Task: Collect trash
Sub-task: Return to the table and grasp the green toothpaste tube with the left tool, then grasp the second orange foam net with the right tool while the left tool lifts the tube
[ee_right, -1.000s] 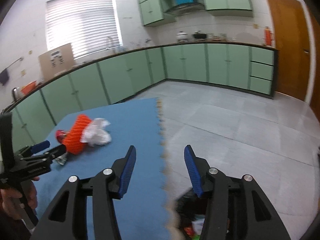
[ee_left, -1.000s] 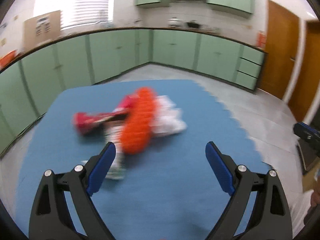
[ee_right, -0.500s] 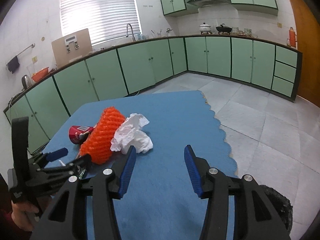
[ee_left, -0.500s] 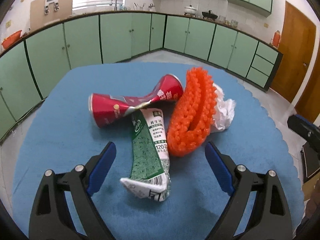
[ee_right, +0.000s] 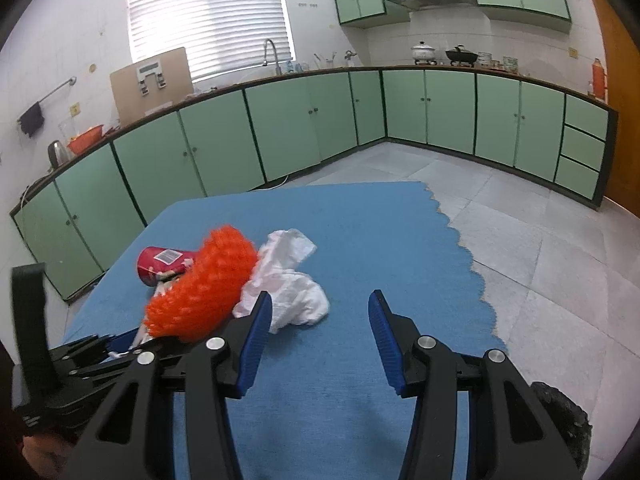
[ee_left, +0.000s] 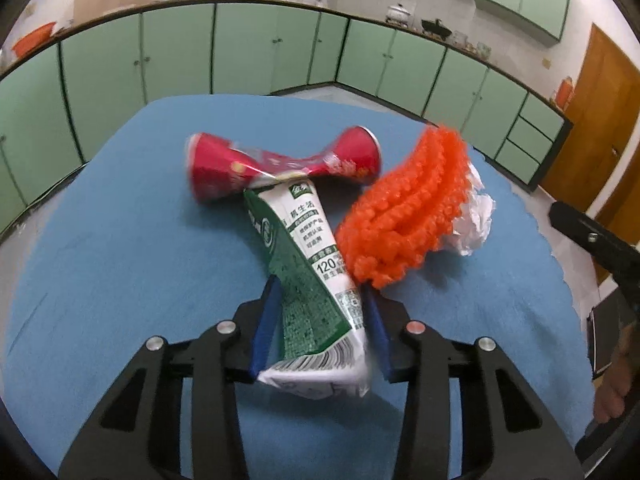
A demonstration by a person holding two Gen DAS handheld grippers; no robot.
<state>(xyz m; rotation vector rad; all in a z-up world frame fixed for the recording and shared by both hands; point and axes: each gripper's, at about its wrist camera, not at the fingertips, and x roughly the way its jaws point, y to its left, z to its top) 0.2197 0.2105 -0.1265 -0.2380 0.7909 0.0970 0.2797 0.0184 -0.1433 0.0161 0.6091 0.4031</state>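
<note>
We are at the start of the collecting, by our reading: all four pieces of trash lie together on the blue mat (ee_left: 120, 260) and none has gone anywhere yet. Our left gripper (ee_left: 320, 320) has its jaws closing around the near end of the flattened green-and-white carton (ee_left: 308, 276); both pads look pressed against its sides, so we judge the first pick nearly made. In the left wrist view the crushed red can (ee_left: 280, 164) lies at twelve o'clock of the carton, touching its far end. The orange bumpy foam net (ee_left: 404, 212) lies at two o'clock, against the carton's right edge, and the crumpled white tissue (ee_left: 476, 220) sits just behind the net.

Our right gripper (ee_right: 316, 336) hangs with its jaws apart and nothing between them, the tissue at its ten o'clock beside the left finger. A dark round rim (ee_right: 560, 416) shows at five o'clock in the right view; it may be the bin, but we cannot tell.

The mat has a scalloped edge and lies on a grey tiled floor (ee_right: 520, 240). Green cabinets (ee_right: 280, 132) line the walls beneath a blinded window (ee_right: 208, 16).
</note>
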